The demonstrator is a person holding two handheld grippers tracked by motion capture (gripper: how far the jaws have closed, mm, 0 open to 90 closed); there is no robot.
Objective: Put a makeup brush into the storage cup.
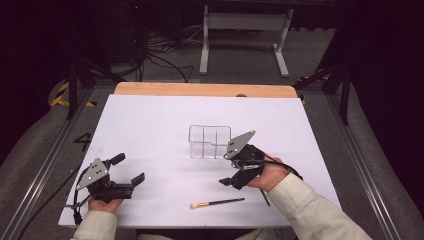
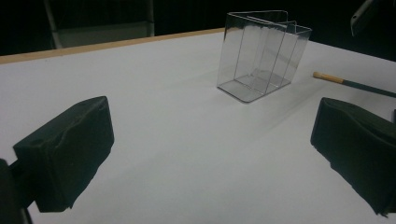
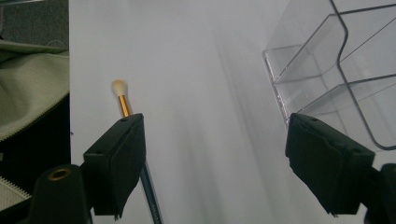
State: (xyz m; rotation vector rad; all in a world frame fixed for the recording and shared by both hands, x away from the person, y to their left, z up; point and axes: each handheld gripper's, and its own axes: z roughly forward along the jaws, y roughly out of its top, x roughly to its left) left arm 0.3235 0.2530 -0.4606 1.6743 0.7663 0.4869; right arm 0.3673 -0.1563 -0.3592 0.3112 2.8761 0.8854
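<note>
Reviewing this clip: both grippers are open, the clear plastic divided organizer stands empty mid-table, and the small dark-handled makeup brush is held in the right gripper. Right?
Not quite. The small dark-handled makeup brush lies loose on the white table, near the right gripper, whose jaws are open and empty; the high view shows it. The left gripper is open and the clear plastic divided organizer empty, as said.

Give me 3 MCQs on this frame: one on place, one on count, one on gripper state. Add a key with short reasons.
1. Where does the makeup brush lie?
A. inside the clear organizer
B. on the white sheet, nearer the person than the organizer
C. on the floor

2. How many brushes are on the table?
A. one
B. two
C. three

3. What is the state of the right gripper?
A. shut on the brush
B. shut on nothing
C. open

Key: B, the high view shows the brush flat on the sheet in front of the clear organizer; A, a single brush is seen; C, its jaws stand apart with the brush lying free on the sheet.
</note>
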